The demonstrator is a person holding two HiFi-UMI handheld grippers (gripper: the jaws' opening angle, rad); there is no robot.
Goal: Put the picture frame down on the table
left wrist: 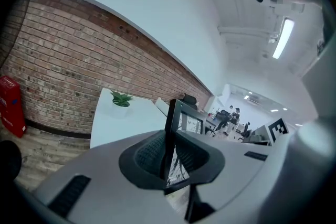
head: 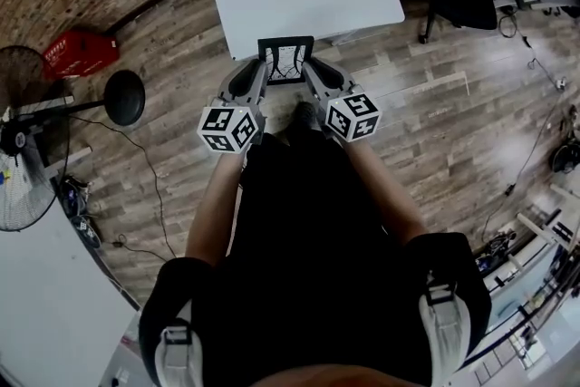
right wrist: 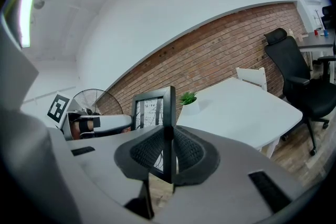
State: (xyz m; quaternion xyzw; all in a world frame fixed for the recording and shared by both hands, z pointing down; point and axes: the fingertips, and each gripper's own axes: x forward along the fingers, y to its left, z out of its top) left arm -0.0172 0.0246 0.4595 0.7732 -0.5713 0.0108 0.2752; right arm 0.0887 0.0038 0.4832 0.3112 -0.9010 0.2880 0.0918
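Picture frame hangs upright between left tool and right tool, each pinching one side edge.

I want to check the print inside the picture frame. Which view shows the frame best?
The right gripper view: the picture frame turns much of its printed face to the camera. The left gripper view catches it nearly edge-on; the head view shows it small, held between the left tool and right tool.
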